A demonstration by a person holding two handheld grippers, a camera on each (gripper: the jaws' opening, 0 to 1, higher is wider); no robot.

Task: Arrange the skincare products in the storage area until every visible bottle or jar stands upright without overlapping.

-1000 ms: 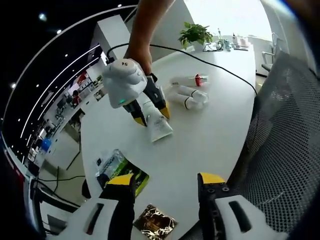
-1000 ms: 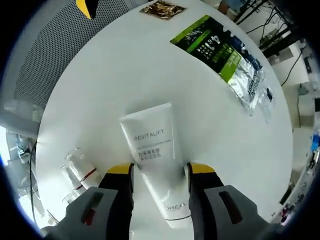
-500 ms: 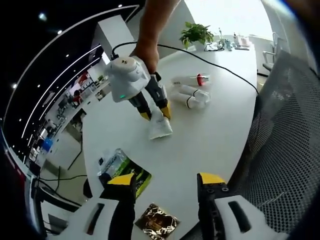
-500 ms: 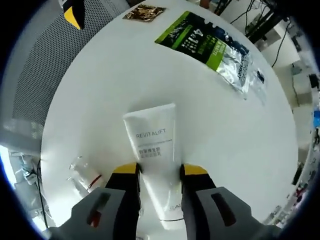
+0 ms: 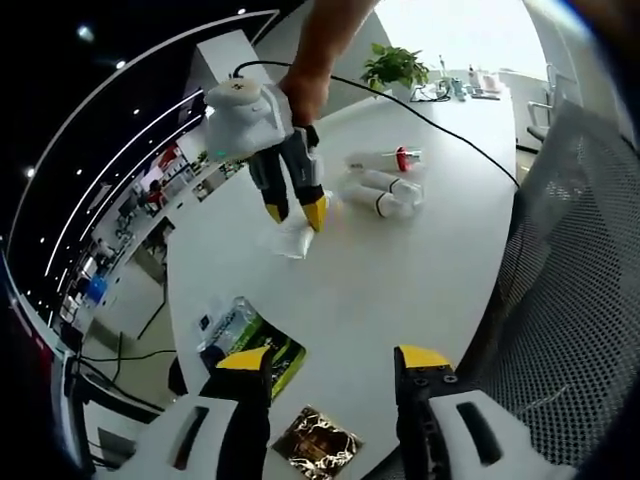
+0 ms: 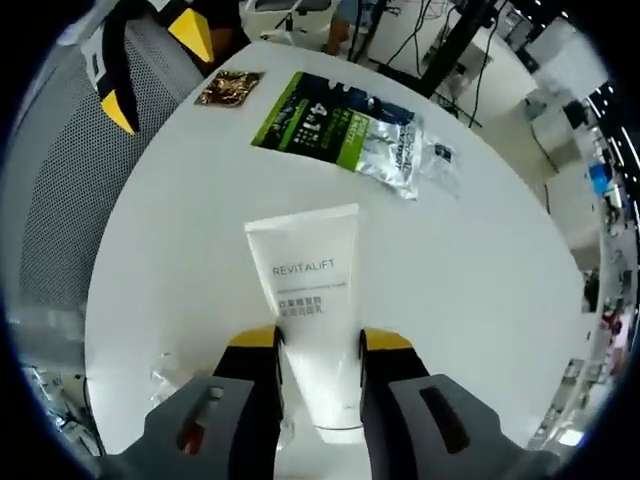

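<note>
Here, tube (image 6: 310, 300) pinched, seemingly, between right tool (image 6: 318, 342)

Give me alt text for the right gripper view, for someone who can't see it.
The right gripper clamps a white cream tube between its yellow-tipped jaws above a round white table. Beyond the tube lie a green and black packet and a small gold sachet, with the left gripper at upper left.

The right gripper (image 6: 318, 345) has its yellow-tipped jaws closed against something pinched between them; in the left gripper view it points downward, held from above by a bare forearm (image 5: 325, 45). The left gripper (image 5: 325, 368) sits low, jaws spread apart and holding nothing.
</note>
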